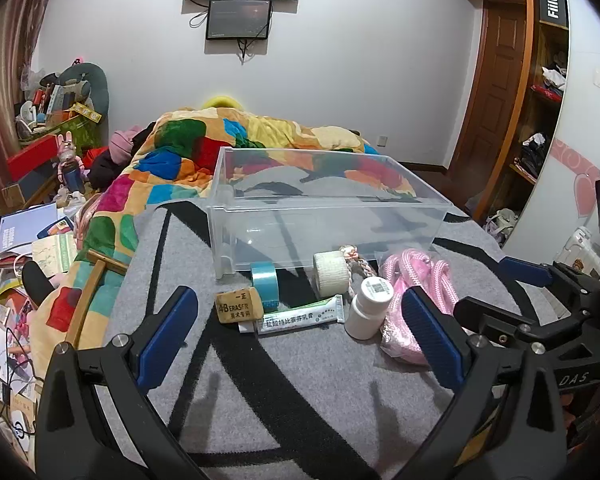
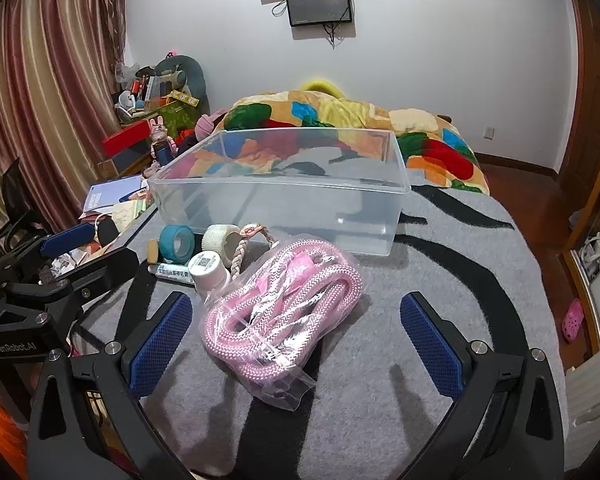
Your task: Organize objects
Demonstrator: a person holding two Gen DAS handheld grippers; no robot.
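Note:
A clear plastic bin (image 1: 428, 216) (image 2: 396, 200) stands empty on the grey rug. In front of it lie a blue tape roll (image 1: 265, 281) (image 2: 176, 242), a white gauze roll (image 1: 331, 273) (image 2: 220, 238), a tan eraser (image 1: 234, 307), a green-white tube (image 1: 300, 316), a white bottle (image 1: 369, 307) (image 2: 206, 270), a braided cord (image 2: 242, 254) and a bagged pink rope (image 1: 416, 280) (image 2: 280, 312). My left gripper (image 1: 300, 336) is open, just short of the eraser and tube. My right gripper (image 2: 296, 336) is open, its fingers on either side of the pink rope's near end.
A colourful quilt (image 1: 188, 152) (image 2: 340, 116) lies heaped behind the bin. Books and clutter (image 1: 32, 236) cover the floor at left. A wooden stick (image 1: 88, 292) lies at the rug's left edge. A wardrobe (image 1: 540, 80) stands at right.

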